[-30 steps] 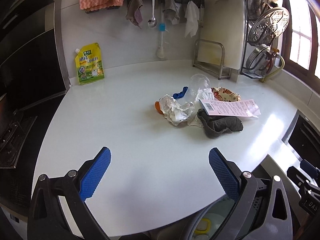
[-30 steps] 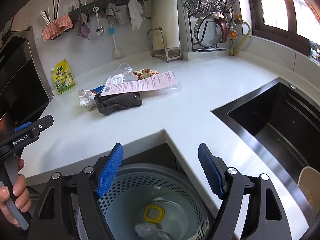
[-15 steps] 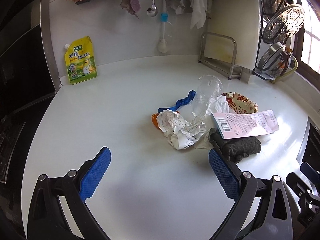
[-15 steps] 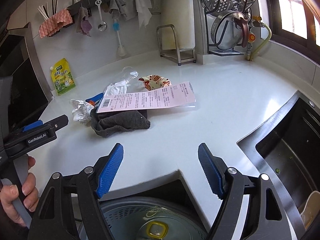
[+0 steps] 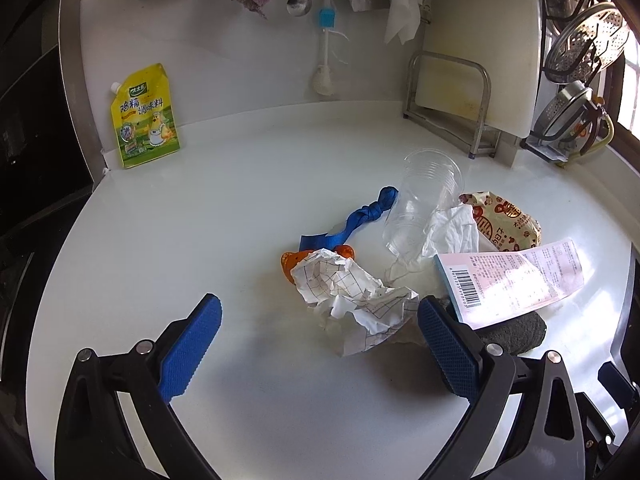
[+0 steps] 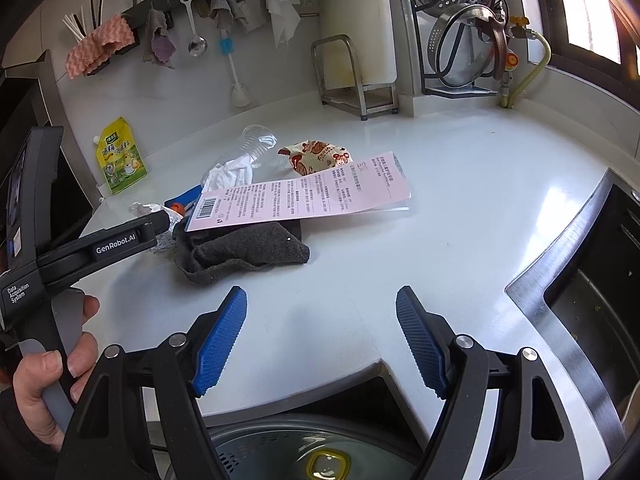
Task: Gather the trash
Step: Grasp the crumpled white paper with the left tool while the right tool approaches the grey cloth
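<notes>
The white worktop (image 5: 168, 264) fills both views, with a steel sink (image 6: 592, 280) cut into it at 3 o'clock in the right wrist view and a perforated grey bin (image 6: 288, 452) below its front edge at 6 o'clock. The trash sits in 1 heap near the middle of the worktop. A long pink printed sheet (image 6: 304, 196) lies across the top of a dark grey cloth (image 6: 244, 254), its barcode end toward 9 o'clock in that view. Behind the sheet, toward 12 o'clock, a clear plastic cup (image 5: 424, 200) lies on its side, touching a white tissue (image 5: 452, 228), with a red-patterned wrapper (image 5: 504, 220) just beside them at 3 o'clock. A crumpled grid-lined paper (image 5: 348, 296) lies at the near side of the heap in the left wrist view, partly over an orange piece (image 5: 289, 261), and a knotted blue strip (image 5: 360, 216) runs from there toward the cup.

The left tool (image 5: 320, 344) has its 2 blue pads spread wide and pinches nothing; the crumpled paper lies just ahead, between them, and the right pad is close to the cloth. The right tool (image 6: 320, 340) is spread wide too, over bare worktop, with the cloth near at 11 o'clock. A hand (image 6: 44, 364) grips the left tool's handle.

A yellow seasoning pouch (image 5: 144, 116) leans on the wall at 10 o'clock, well apart.
</notes>
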`<action>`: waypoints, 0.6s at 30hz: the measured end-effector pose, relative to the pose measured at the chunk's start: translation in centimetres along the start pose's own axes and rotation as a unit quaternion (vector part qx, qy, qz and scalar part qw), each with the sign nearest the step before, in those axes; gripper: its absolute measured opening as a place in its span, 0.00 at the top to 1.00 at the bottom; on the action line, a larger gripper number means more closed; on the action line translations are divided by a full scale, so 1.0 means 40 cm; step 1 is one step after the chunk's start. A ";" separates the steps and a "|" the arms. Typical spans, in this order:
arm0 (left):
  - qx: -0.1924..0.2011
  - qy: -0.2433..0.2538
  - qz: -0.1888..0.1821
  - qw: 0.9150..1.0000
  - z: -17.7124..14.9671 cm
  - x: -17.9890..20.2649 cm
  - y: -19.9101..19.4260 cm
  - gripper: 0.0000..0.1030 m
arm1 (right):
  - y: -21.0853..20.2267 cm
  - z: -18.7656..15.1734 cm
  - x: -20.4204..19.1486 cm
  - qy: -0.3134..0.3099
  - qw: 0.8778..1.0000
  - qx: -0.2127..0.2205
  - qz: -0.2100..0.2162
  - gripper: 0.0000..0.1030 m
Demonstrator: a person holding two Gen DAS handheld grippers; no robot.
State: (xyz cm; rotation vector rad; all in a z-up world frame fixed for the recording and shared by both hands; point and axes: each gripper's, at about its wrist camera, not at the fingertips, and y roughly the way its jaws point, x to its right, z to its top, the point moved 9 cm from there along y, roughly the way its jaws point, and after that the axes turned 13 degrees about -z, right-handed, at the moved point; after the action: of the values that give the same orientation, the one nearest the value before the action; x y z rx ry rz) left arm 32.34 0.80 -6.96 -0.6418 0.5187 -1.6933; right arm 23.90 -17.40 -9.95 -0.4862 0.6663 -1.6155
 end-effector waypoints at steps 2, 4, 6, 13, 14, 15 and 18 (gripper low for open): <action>0.006 -0.001 -0.002 1.000 0.007 -0.003 -0.003 0.07 | 0.005 0.005 -0.012 0.005 1.000 0.001 0.006 0.28; 0.012 -0.003 -0.002 1.000 0.011 -0.009 -0.007 0.14 | 0.010 0.010 -0.028 0.006 1.000 0.001 0.010 0.28; 0.008 -0.001 -0.003 1.000 0.011 -0.011 -0.005 0.20 | 0.015 0.017 -0.049 0.005 1.000 0.000 0.016 0.28; -0.006 0.003 -0.003 1.000 0.006 -0.030 0.008 0.44 | 0.043 0.047 -0.126 -0.015 0.999 0.000 0.031 0.28; -0.009 0.003 -0.002 1.000 0.005 -0.035 0.009 0.47 | 0.049 0.052 -0.132 -0.018 0.999 0.001 0.030 0.28; -0.012 0.003 -0.002 1.000 0.003 -0.041 0.009 0.52 | 0.056 0.054 -0.137 -0.021 0.999 -0.001 0.028 0.28; -0.016 0.001 -0.005 1.000 -0.004 -0.057 0.007 0.63 | 0.085 0.055 -0.157 -0.030 0.999 -0.011 0.020 0.28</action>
State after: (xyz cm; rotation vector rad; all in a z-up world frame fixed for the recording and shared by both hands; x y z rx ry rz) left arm 32.81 2.99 -7.57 -0.6675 0.5456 -1.6981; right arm 28.80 -11.75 -10.20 -0.5324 0.6450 -1.5505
